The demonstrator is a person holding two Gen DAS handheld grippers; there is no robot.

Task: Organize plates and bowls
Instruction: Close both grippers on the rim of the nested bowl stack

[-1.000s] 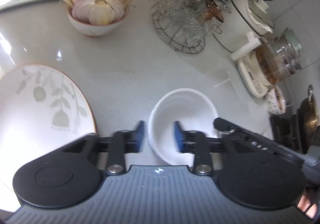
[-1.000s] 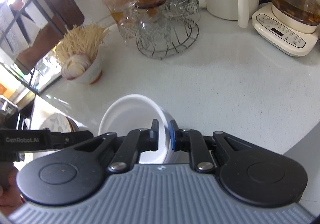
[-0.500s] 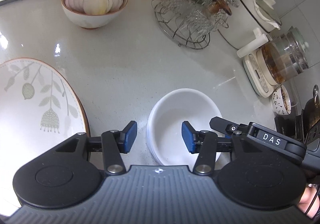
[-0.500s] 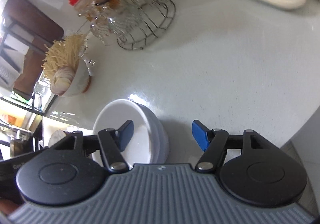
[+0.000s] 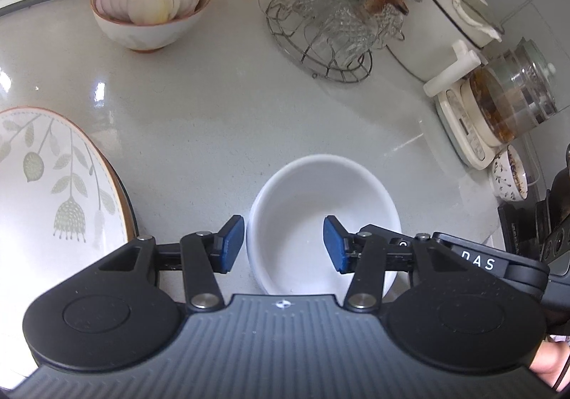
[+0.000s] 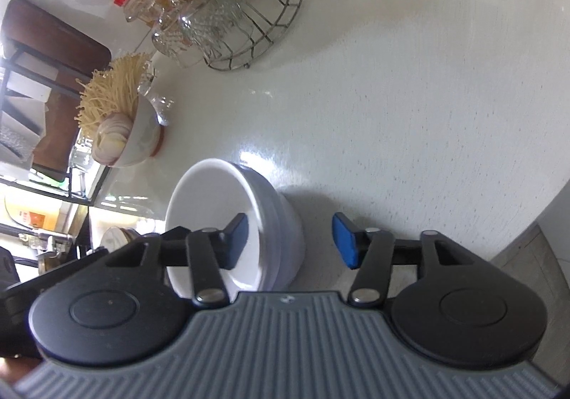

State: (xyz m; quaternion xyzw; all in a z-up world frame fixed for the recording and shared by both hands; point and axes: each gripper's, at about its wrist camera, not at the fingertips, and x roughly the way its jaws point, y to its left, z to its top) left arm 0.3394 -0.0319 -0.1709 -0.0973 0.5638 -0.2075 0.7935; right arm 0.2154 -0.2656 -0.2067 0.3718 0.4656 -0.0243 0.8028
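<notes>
Straddling the near rim of a white bowl (image 5: 322,217), the left gripper (image 5: 284,245) has its jaws spread wide: one blue pad (image 5: 231,245) lies outside the bowl's left wall, the other over its interior, and neither clamps it. The bowl stands upright on the pale countertop (image 5: 199,121), near the middle of the left wrist view. In the right wrist view its side shows stepped ridges (image 6: 281,221), suggesting nested bowls, though the count cannot be told. The right gripper (image 6: 290,240) is likewise wide open and holds nothing; its left pad sits over the bowl's interior, its right pad over bare counter beside the bowl. A leaf-patterned plate (image 5: 46,192) with a brown rim lies at the left edge, apart from the bowl. Farther back stand a footed bowl of onion and noodles (image 5: 149,7), a wire rack of glass cups (image 5: 331,25), a white pot (image 5: 459,17) and a glass kettle (image 5: 506,103) on its base at far right.
</notes>
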